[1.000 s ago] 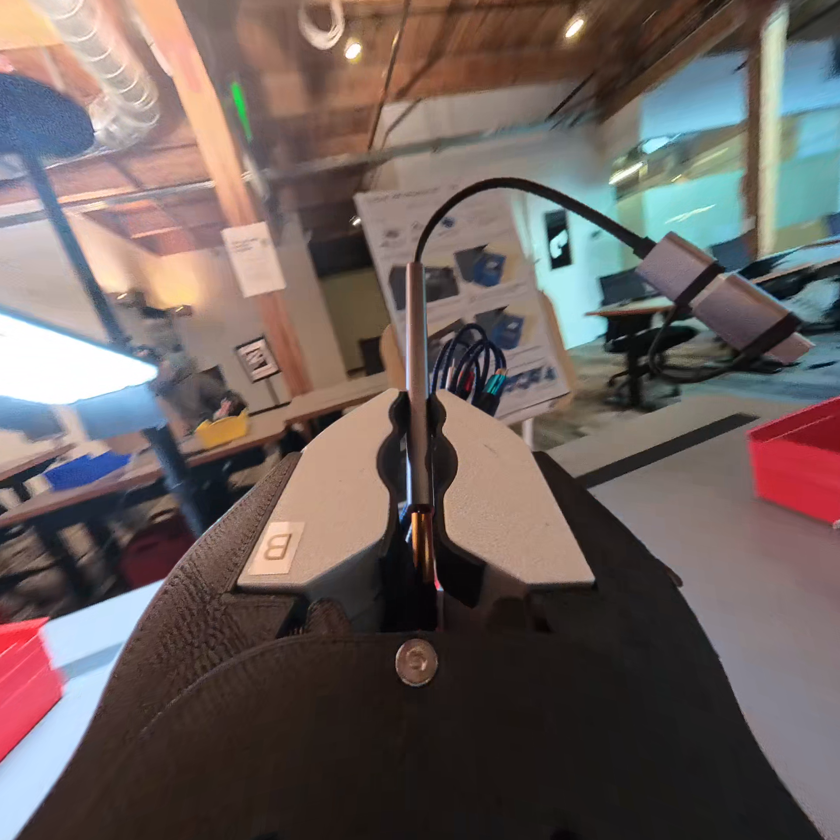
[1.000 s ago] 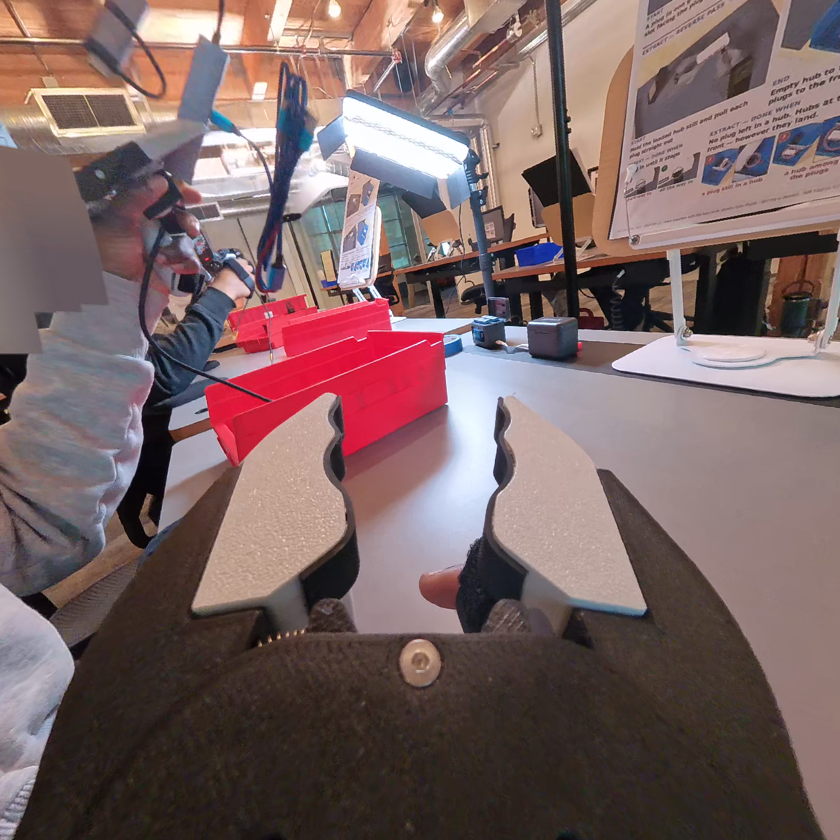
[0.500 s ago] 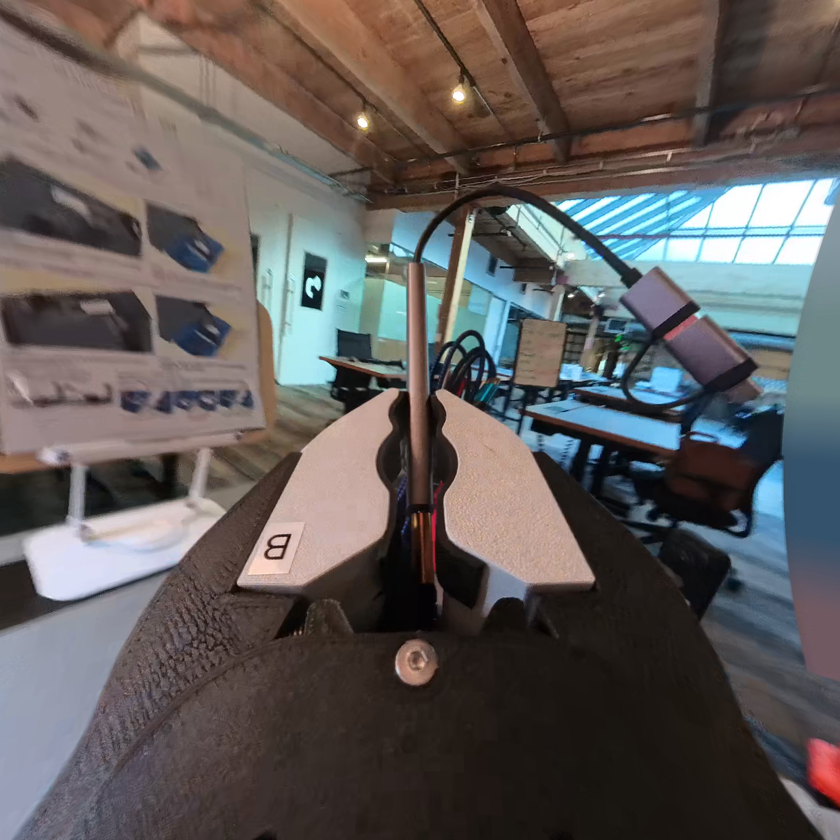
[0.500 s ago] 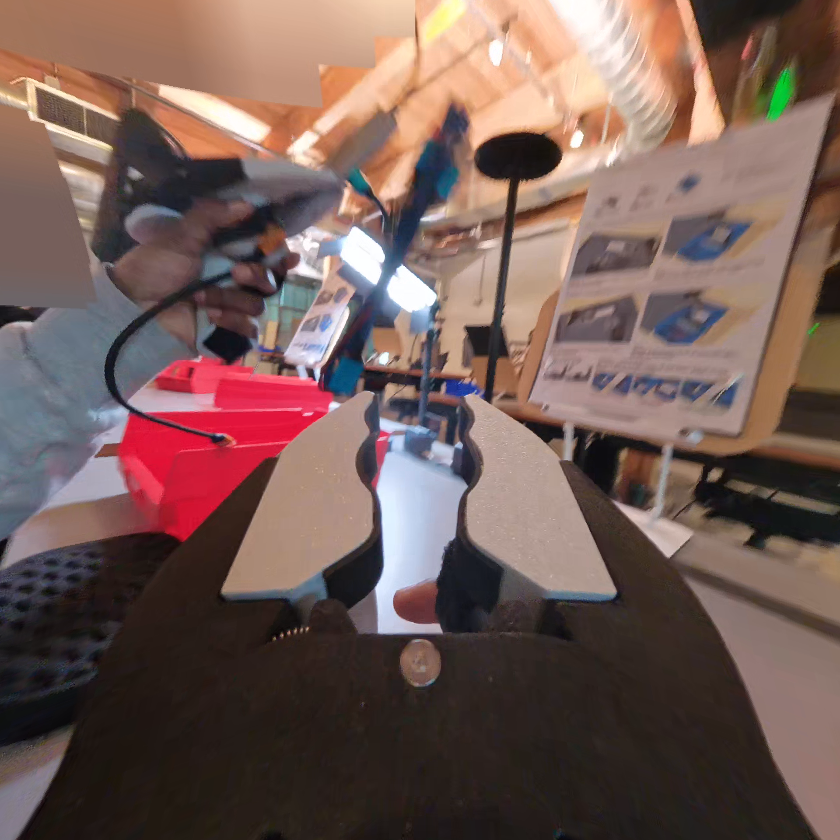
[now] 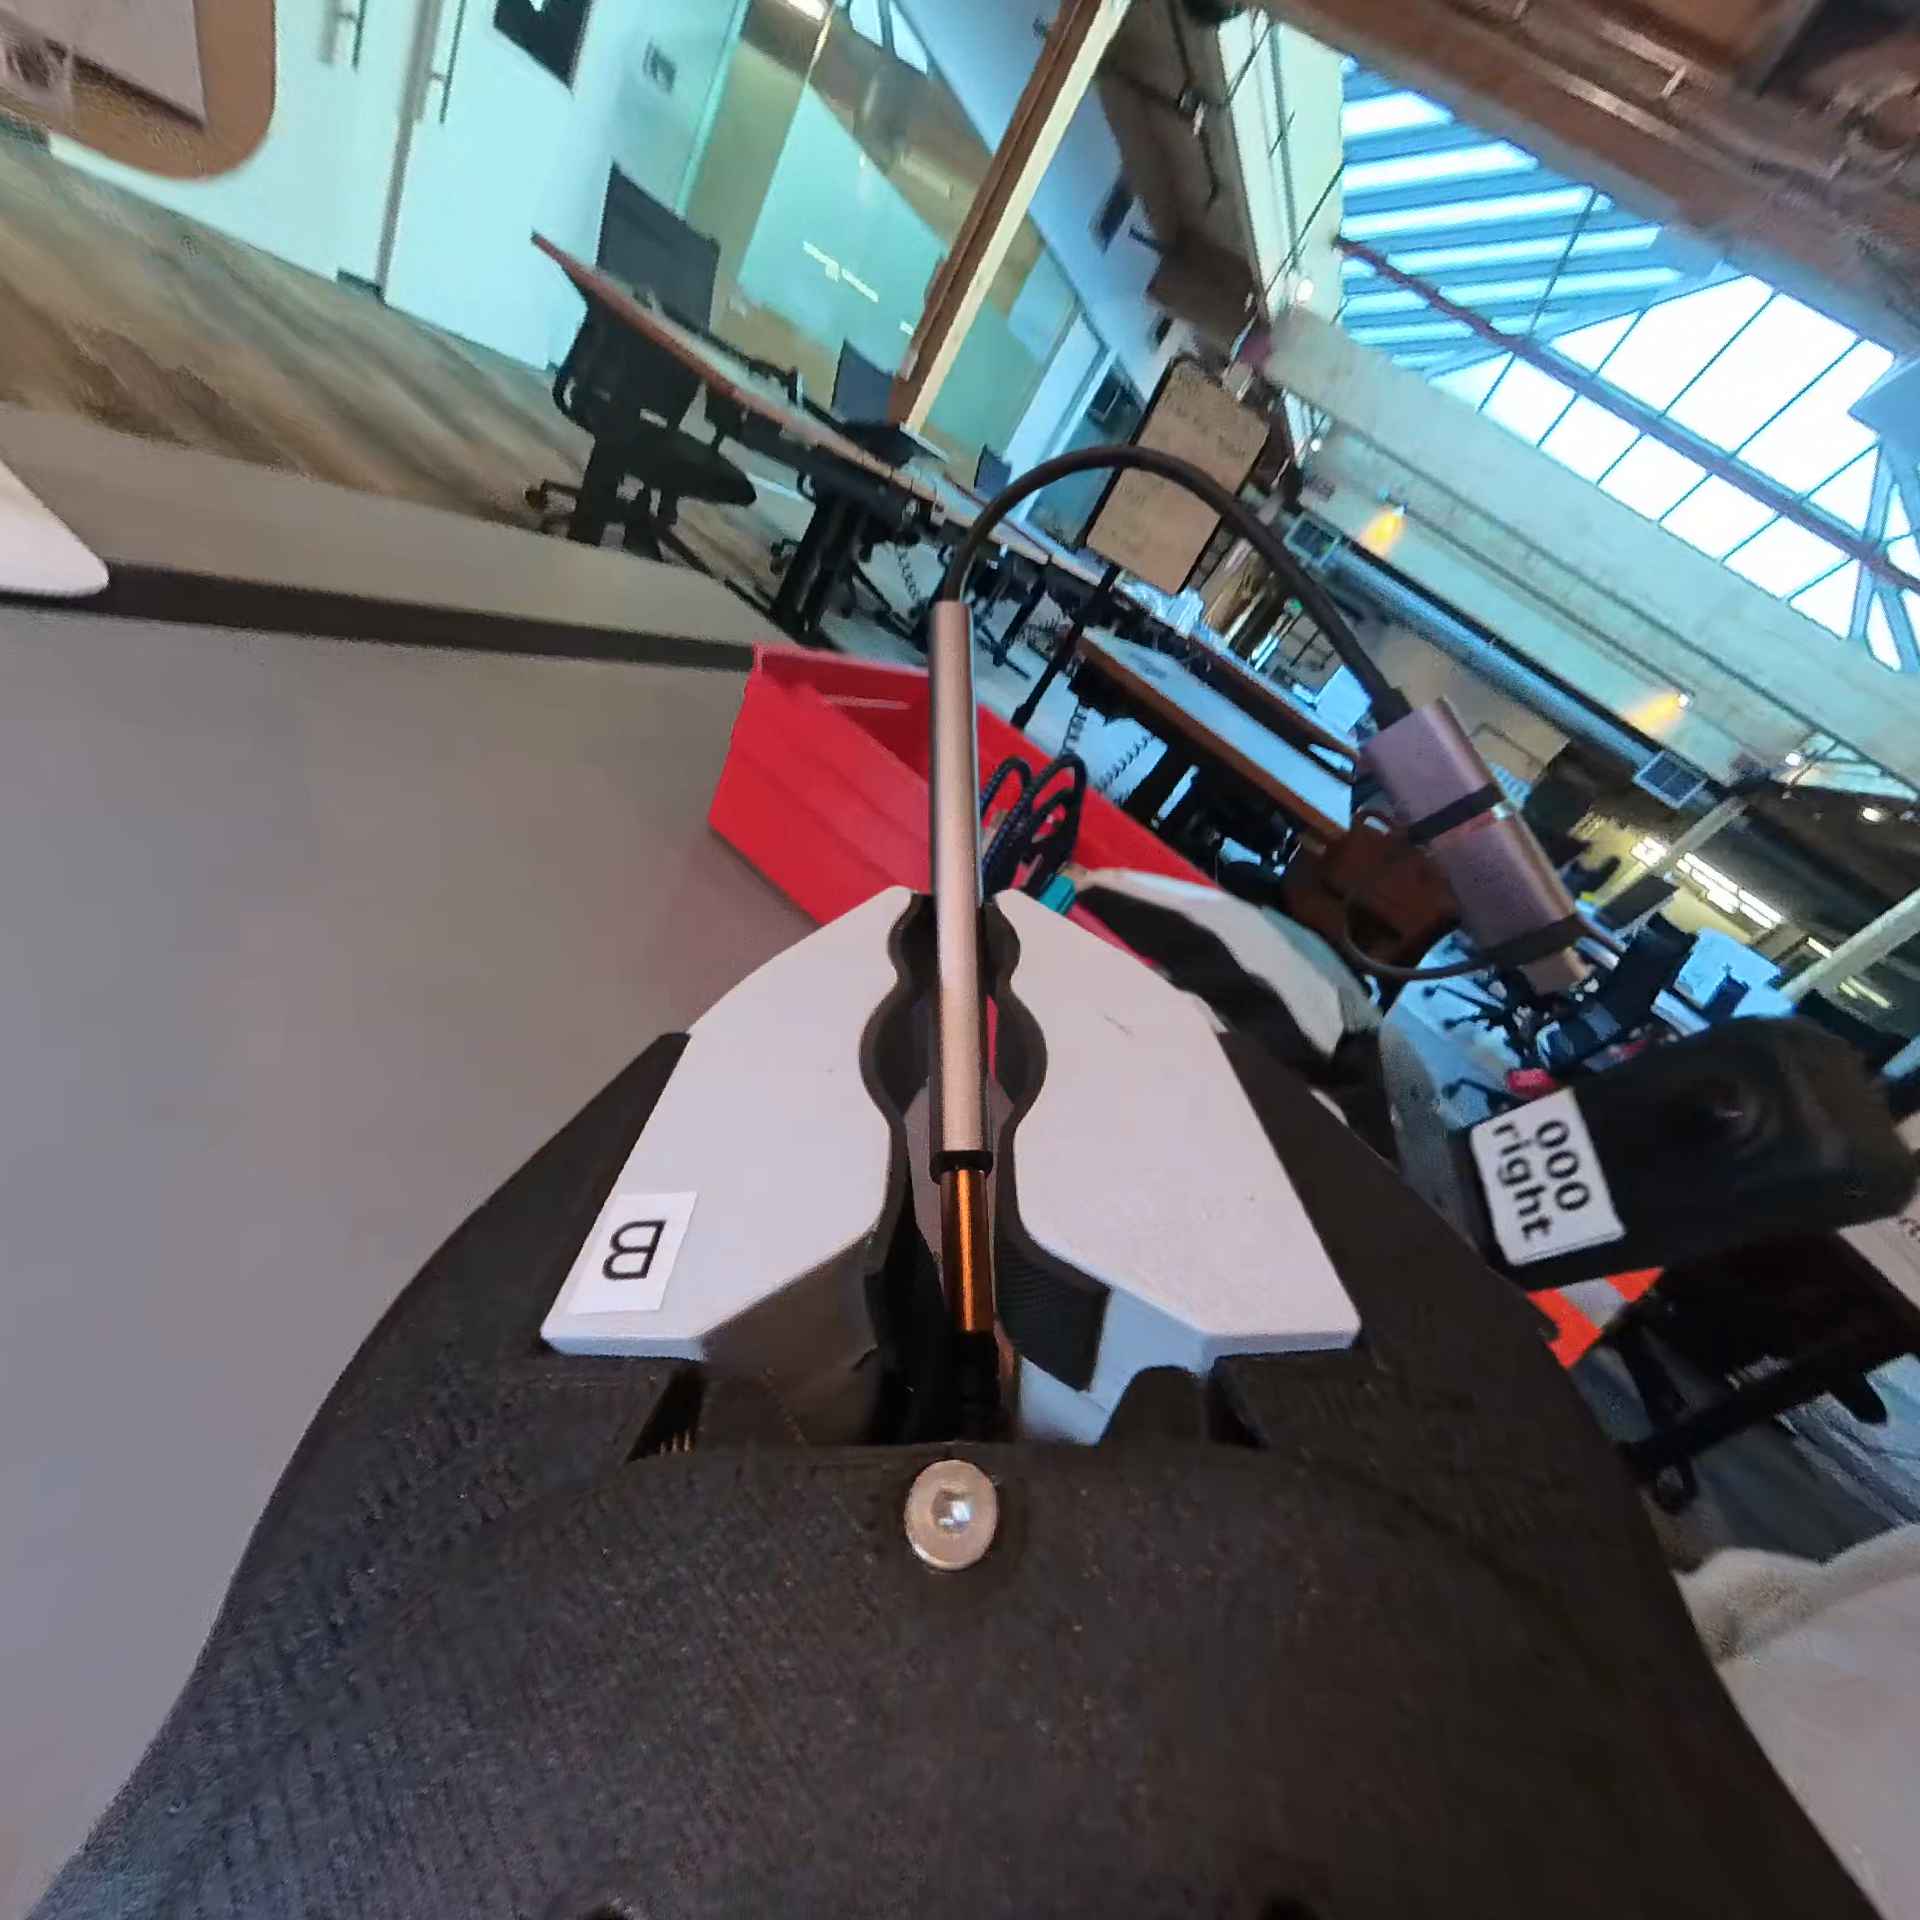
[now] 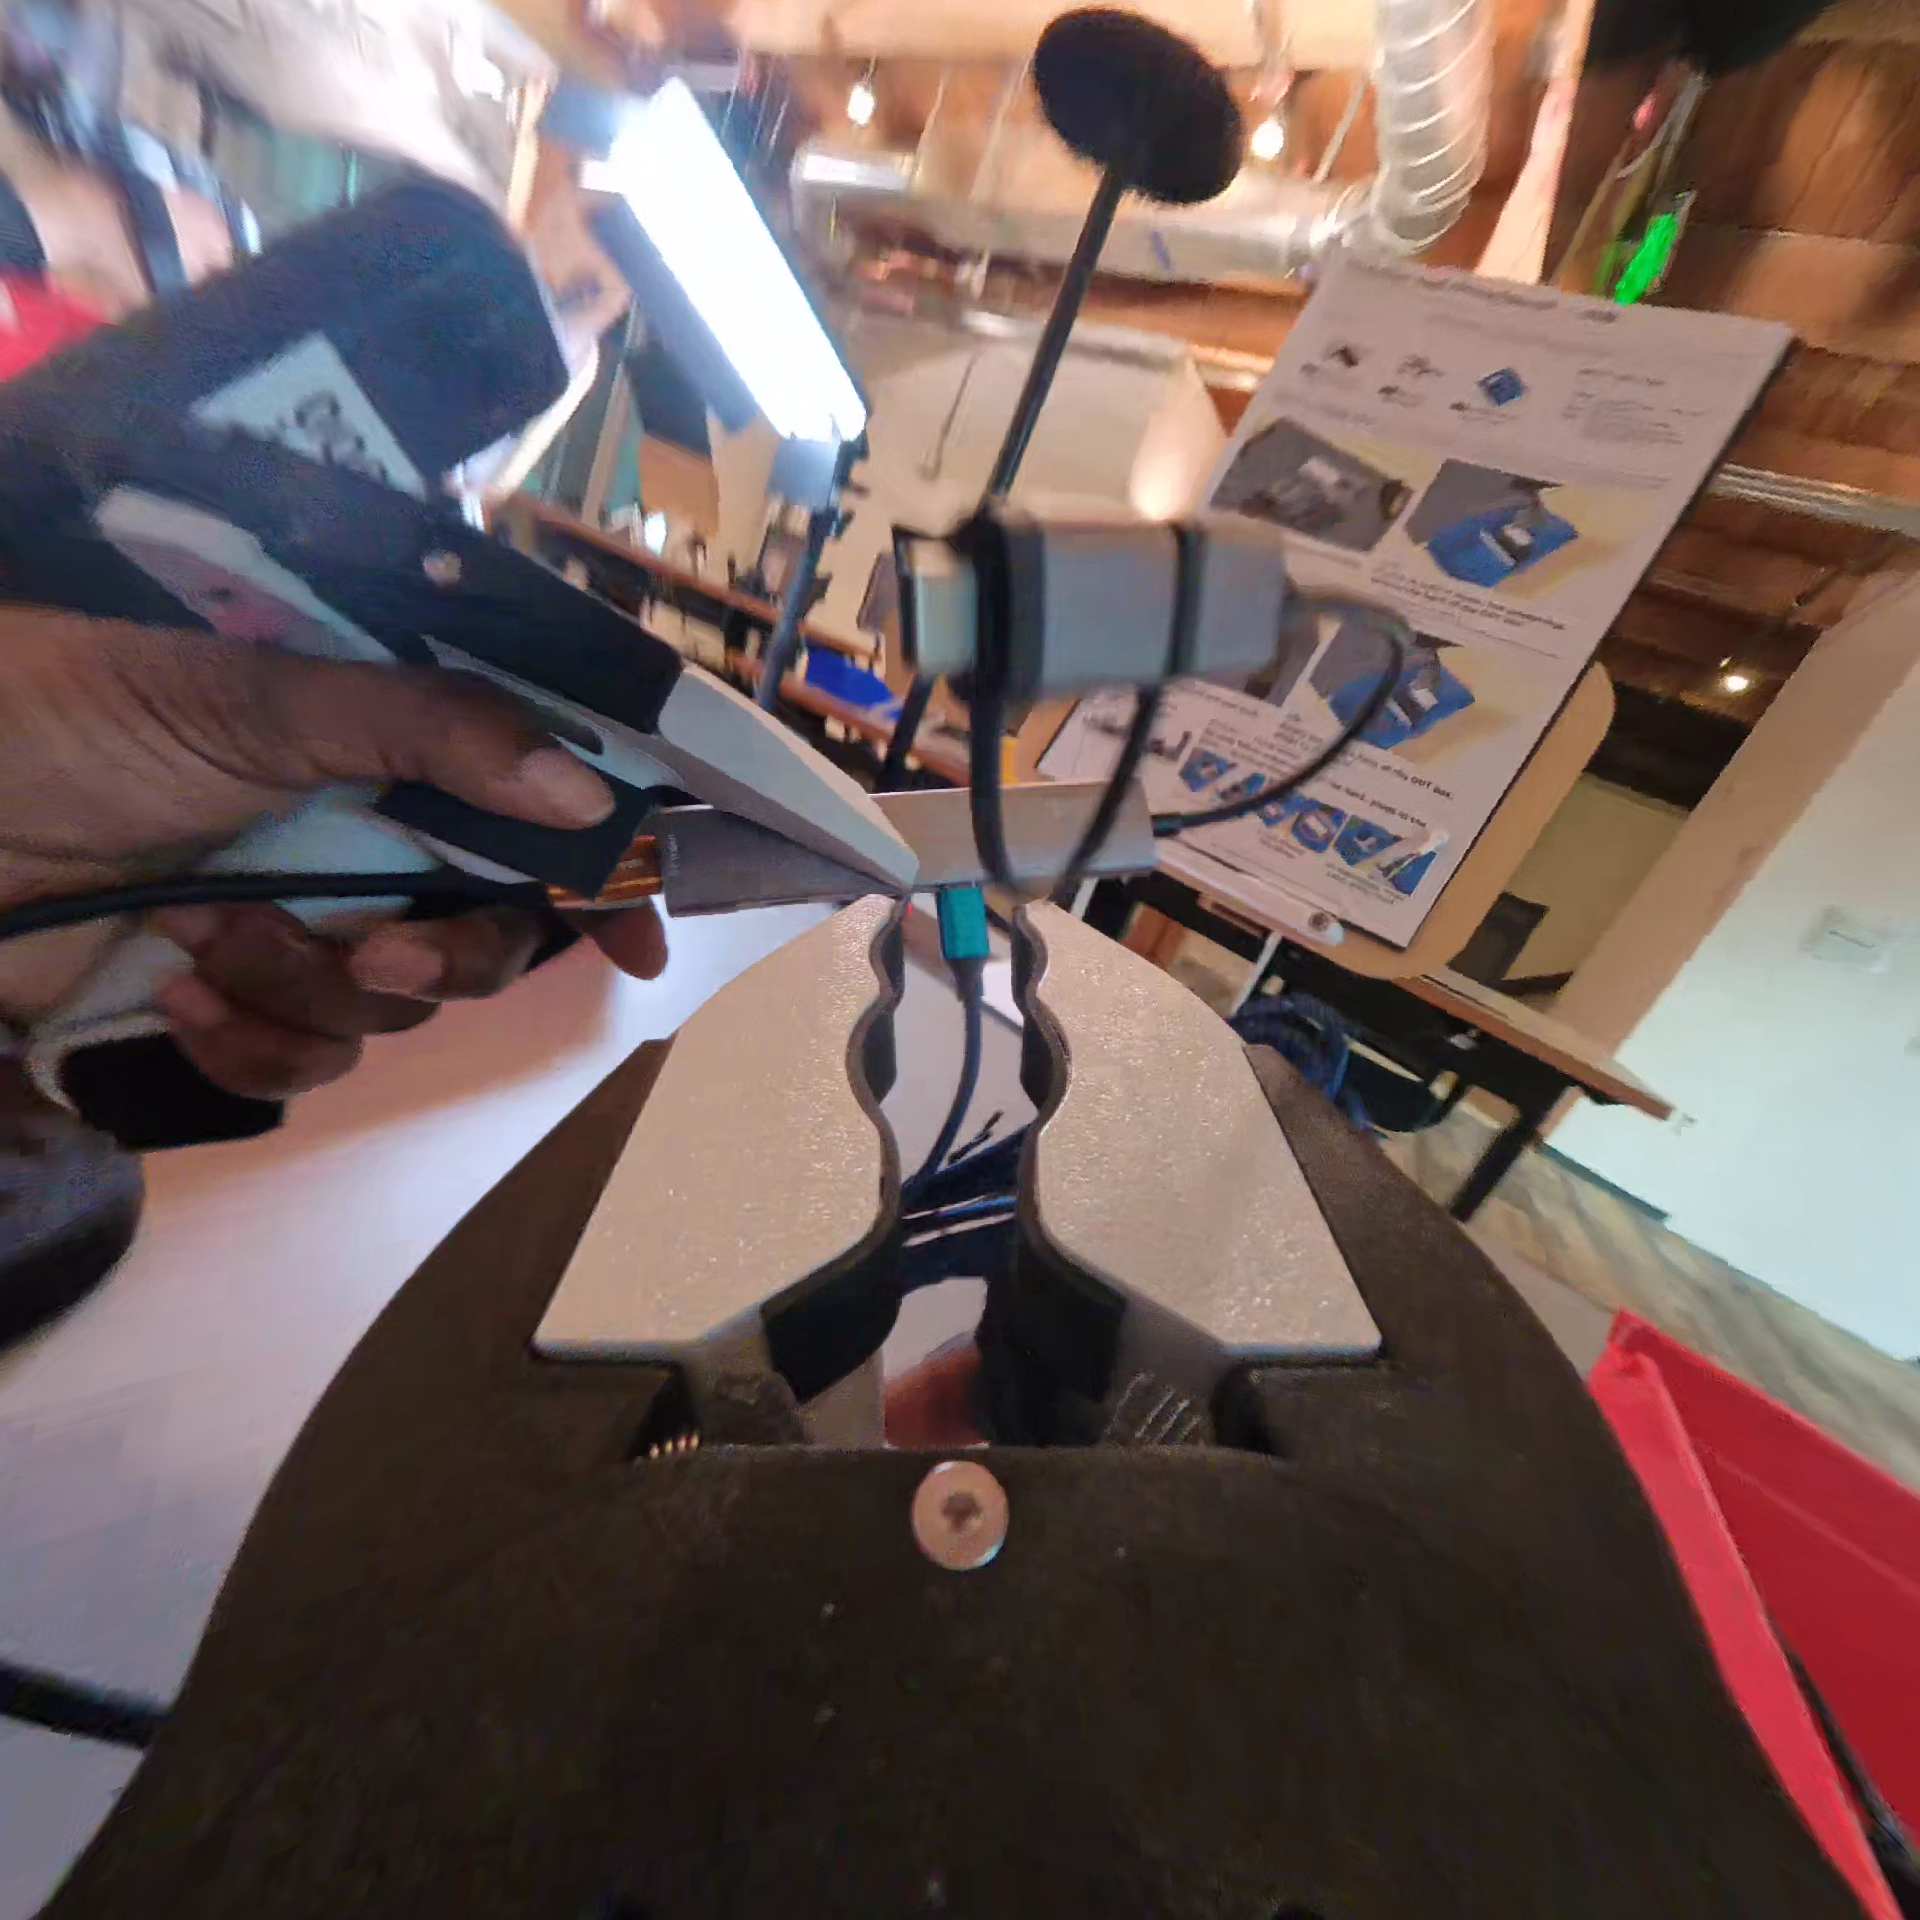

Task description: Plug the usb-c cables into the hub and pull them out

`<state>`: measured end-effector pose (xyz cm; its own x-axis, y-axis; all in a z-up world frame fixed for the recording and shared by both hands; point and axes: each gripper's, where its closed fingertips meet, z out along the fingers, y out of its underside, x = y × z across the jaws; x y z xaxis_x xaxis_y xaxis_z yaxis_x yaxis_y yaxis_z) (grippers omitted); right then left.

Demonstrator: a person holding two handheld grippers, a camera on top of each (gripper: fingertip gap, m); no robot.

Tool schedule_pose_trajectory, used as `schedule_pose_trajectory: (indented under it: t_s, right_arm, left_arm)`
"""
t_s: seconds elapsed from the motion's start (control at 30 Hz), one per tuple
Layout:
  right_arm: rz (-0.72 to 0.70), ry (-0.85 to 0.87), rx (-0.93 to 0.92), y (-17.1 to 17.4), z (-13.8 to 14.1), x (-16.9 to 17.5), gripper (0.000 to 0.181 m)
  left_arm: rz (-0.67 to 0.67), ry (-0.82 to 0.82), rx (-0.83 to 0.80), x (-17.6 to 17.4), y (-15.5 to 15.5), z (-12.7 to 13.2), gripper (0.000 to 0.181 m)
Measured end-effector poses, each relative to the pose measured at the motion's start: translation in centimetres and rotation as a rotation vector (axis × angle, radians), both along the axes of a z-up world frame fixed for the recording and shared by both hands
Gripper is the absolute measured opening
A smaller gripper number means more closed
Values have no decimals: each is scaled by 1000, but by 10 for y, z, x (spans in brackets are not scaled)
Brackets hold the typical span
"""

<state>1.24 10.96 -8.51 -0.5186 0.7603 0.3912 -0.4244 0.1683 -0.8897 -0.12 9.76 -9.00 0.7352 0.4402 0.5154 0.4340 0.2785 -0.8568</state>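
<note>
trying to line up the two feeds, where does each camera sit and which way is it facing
Left wrist view: sits on the left tool, looking along its fingers, shut on the edge-on grey hub, toward a red bin and distant desks; no hand shows.
Right wrist view: sits on the right tool, open, looking up at the hub's underside, a teal plug between its tips; the person's left hand shows.
Shared: hub, and each shows the other tool.
</note>
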Motion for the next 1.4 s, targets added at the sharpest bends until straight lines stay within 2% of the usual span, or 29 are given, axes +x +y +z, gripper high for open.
schedule_pose_trajectory:
  t_s: [0.1,0.2,0.27,0.47,0.53,0.6,0.63,0.7,0.8,1.07,1.4]
  right_arm:
    - [-59,-30,203,-13,-27,-9,18]
    - [-70,-92,317,-22,-48,-16,18]
    - [-60,-83,321,-26,-48,-14,11]
    - [13,-118,346,-34,-54,-8,11]
    - [52,-125,361,-39,-57,-4,10]
    - [81,-126,380,-44,-60,-1,10]
    - [91,-129,391,-46,-62,0,151]
    - [99,-128,413,-49,-65,1,97]
    - [89,-112,447,-51,-68,2,10]
    - [-5,-72,519,-52,-71,-5,7]
    - [-15,-87,532,-57,-75,-7,11]
  left_arm:
    - [-21,-8,-50,9,-5,-20,9]
    - [-47,4,-76,18,-9,-29,9]
    - [-55,0,-73,21,-12,-32,9]
    - [-110,19,-67,27,-19,-38,10]
    - [-143,39,-145,29,-22,-46,29]
    - [-159,104,-202,31,-26,-47,29]
    - [-151,135,-215,31,-29,-45,28]
    - [-189,163,-238,35,-31,-44,18]
    - [-199,172,-287,35,-32,-48,14]
    - [-61,228,-272,27,-37,-49,8]
    - [-19,229,-250,26,-42,-52,8]
